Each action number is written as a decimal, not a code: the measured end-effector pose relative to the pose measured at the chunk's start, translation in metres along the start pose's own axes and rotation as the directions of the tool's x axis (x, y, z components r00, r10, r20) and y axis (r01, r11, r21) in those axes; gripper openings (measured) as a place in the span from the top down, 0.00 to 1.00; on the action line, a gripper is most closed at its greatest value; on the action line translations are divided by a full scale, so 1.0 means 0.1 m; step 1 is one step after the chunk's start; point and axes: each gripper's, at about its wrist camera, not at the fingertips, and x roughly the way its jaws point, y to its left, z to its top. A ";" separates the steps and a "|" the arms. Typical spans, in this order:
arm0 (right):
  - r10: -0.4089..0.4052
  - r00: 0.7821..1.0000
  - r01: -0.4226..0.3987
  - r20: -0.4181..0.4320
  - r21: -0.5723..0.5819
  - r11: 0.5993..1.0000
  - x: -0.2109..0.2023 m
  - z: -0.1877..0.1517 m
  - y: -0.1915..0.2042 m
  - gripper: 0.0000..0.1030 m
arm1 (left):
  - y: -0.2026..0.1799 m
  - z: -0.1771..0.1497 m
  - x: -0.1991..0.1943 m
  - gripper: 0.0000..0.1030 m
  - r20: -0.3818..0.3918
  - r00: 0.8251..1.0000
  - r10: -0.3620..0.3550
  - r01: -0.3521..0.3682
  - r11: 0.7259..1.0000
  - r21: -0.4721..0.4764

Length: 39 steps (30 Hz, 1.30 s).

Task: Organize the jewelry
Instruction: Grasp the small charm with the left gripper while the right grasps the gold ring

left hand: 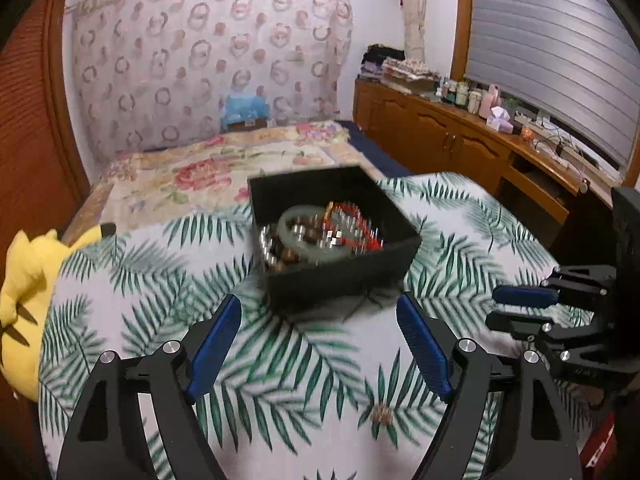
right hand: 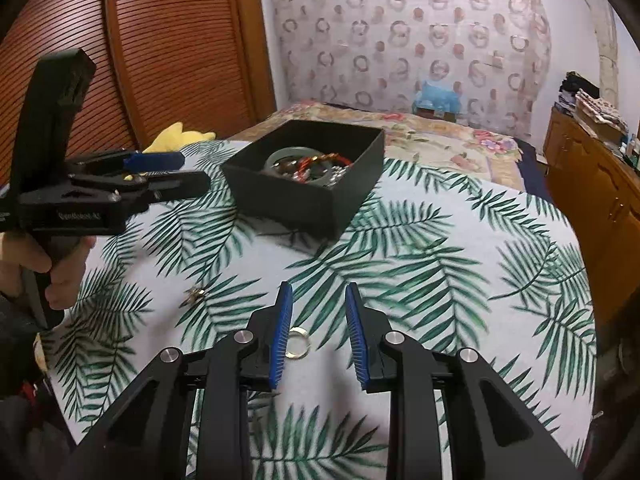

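A black open box point(left hand: 340, 272) point(right hand: 296, 196) stands on the palm-leaf tablecloth and holds a pale green bangle point(left hand: 304, 216) point(right hand: 280, 158), red beads and metal beads. My left gripper point(left hand: 320, 304) is open and empty just short of the box's near wall; it shows at the left of the right wrist view point(right hand: 188, 170). My right gripper point(right hand: 318, 294) is open and empty over the cloth; it shows at the right of the left wrist view point(left hand: 494, 306). A gold ring point(right hand: 298, 343) lies on the cloth beside its left finger. A small metal piece point(right hand: 195, 295) lies to the left. Another small piece point(left hand: 382, 416) lies near my left gripper.
The round table point(right hand: 460, 280) stands against a bed with a floral cover point(left hand: 224, 168). A yellow plush toy point(left hand: 24, 288) sits at the table's left edge. A wooden cabinet point(left hand: 460, 136) with bottles runs along the right wall. A wooden sliding door point(right hand: 160, 48) is at the left.
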 end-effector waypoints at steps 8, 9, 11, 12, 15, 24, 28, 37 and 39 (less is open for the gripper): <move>-0.003 0.998 -0.001 -0.070 -0.056 0.998 0.15 -0.11 0.15 0.71 | 0.00 -0.31 -0.06 0.25 -0.044 0.999 -0.030 0.030 1.000 -0.001; -0.001 0.997 -0.004 -0.077 -0.061 0.998 0.17 -0.12 0.16 0.71 | -0.01 -0.34 -0.06 0.25 -0.050 0.998 -0.033 0.033 0.999 -0.002; 0.004 0.995 -0.010 -0.096 -0.070 0.997 0.22 -0.13 0.18 0.71 | -0.02 -0.43 -0.07 0.25 -0.061 0.997 -0.037 0.037 0.999 -0.003; 0.004 0.995 -0.012 -0.103 -0.075 0.997 0.24 -0.14 0.19 0.71 | -0.03 -0.46 -0.07 0.25 -0.064 0.997 -0.040 0.040 0.999 -0.001; 0.003 0.992 -0.014 -0.123 -0.090 0.996 0.28 -0.15 0.23 0.71 | -0.05 -0.53 -0.04 0.25 -0.078 0.996 -0.048 0.048 0.999 -0.002; -0.033 0.989 0.018 -0.141 -0.110 0.994 0.33 -0.15 0.22 0.72 | -0.14 -0.60 0.04 0.26 -0.118 0.991 -0.055 0.059 0.998 0.028; -0.029 0.990 0.014 -0.136 -0.112 0.994 0.33 -0.15 0.20 0.72 | -0.21 -0.63 0.06 0.33 -0.133 0.989 -0.063 0.070 0.996 0.049; -0.035 0.992 0.020 -0.124 -0.119 0.993 0.27 -0.18 0.19 0.78 | -0.31 -0.64 0.07 0.59 -0.147 0.986 -0.083 0.095 0.993 0.075; -0.028 0.993 0.015 -0.117 -0.110 0.994 0.26 -0.19 0.18 0.78 | -0.34 -0.64 0.08 0.69 -0.150 0.985 -0.088 0.101 0.991 0.083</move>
